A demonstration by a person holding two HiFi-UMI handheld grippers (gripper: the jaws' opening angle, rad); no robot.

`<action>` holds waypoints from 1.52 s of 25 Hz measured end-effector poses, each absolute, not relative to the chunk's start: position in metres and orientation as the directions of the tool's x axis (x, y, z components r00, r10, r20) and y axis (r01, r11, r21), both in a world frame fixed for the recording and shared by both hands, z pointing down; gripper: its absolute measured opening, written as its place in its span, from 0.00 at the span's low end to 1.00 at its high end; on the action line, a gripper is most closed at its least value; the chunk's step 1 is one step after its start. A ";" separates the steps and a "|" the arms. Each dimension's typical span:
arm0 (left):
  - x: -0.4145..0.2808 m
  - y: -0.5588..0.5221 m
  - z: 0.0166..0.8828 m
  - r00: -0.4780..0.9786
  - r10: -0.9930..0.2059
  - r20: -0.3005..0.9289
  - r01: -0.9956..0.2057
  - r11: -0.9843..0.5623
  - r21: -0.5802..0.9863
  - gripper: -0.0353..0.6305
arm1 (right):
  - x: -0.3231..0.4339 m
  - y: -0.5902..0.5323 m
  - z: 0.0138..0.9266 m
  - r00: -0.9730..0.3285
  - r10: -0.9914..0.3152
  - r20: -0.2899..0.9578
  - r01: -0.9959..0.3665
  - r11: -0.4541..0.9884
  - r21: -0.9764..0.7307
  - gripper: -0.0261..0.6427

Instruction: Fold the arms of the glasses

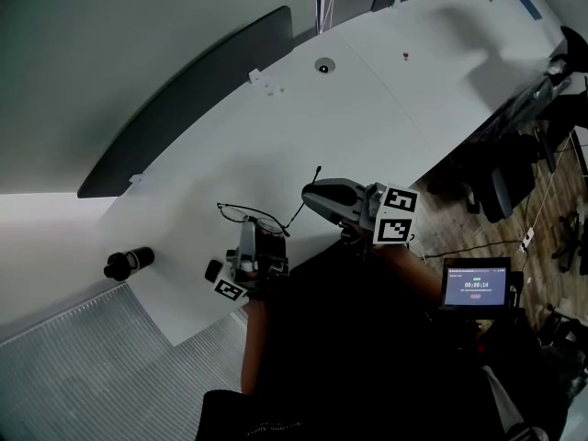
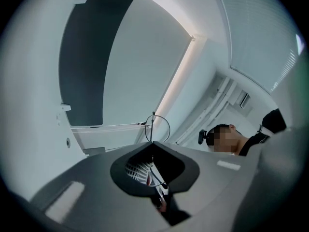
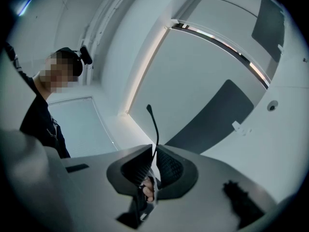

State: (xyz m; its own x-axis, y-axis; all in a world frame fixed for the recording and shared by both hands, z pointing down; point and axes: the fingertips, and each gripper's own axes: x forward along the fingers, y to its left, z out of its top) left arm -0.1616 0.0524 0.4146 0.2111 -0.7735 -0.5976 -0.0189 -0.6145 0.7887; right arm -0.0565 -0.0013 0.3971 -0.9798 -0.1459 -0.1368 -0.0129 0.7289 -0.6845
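While aloft, glasses [image 1: 248, 213] in both hand-held grippers [image 1: 250, 230] [image 1: 308, 196]

One pair of glasses [image 1: 250, 216], two grippers [image 1: 248, 231] [image 1: 309, 197], one black cylinder [image 1: 129, 263], one screen [image 1: 476, 285].

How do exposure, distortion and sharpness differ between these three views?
Head view: dim, the white table reads grey, the glasses thin but sharp. Left gripper view: heavy fisheye, black corners, a glaring light strip, soft left claw. Right gripper view: same fisheye, temple arm crisp against brightness.

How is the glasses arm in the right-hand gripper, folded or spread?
Spread: the arm juts away from the frame, pinched in the right gripper.
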 end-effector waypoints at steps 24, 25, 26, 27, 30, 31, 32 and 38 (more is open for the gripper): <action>-0.164 0.054 0.436 0.353 -0.777 -0.521 -0.145 -0.596 0.790 0.07 | -0.019 0.001 0.419 -0.990 -0.125 -0.063 -0.058 0.776 -0.628 0.23; -0.164 0.054 0.435 0.359 -0.777 -0.518 -0.146 -0.595 0.791 0.07 | -0.017 0.000 0.420 -0.990 -0.130 -0.062 -0.061 0.771 -0.634 0.23; -0.163 0.054 0.435 0.365 -0.777 -0.513 -0.150 -0.593 0.791 0.07 | -0.016 -0.002 0.420 -0.989 -0.136 -0.059 -0.069 0.772 -0.632 0.23; -0.162 0.054 0.435 0.370 -0.777 -0.509 -0.154 -0.592 0.791 0.07 | -0.015 -0.004 0.419 -0.988 -0.147 -0.053 -0.082 0.778 -0.622 0.23; -0.157 0.056 0.435 0.388 -0.769 -0.508 -0.158 -0.599 0.785 0.07 | -0.010 -0.012 0.409 -0.983 -0.177 -0.038 -0.125 0.815 -0.566 0.22; -0.155 0.056 0.435 0.396 -0.766 -0.507 -0.160 -0.601 0.783 0.07 | -0.011 -0.014 0.404 -0.985 -0.171 -0.029 -0.128 0.832 -0.539 0.22; -0.153 0.057 0.436 0.405 -0.764 -0.502 -0.162 -0.600 0.783 0.07 | -0.015 -0.014 0.398 -0.987 -0.157 -0.015 -0.128 0.855 -0.502 0.22; -0.143 0.056 0.443 0.453 -0.758 -0.469 -0.178 -0.592 0.786 0.07 | -0.062 0.003 0.380 -0.963 -0.022 0.269 -0.050 0.994 -0.099 0.22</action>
State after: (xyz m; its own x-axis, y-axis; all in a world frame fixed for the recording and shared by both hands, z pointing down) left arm -0.1428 0.0562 0.4428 0.4534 -0.7581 -0.4687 -0.1776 -0.5921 0.7860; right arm -0.0623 0.0026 0.3799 -0.9628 -0.0216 0.2693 -0.0499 0.9939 -0.0987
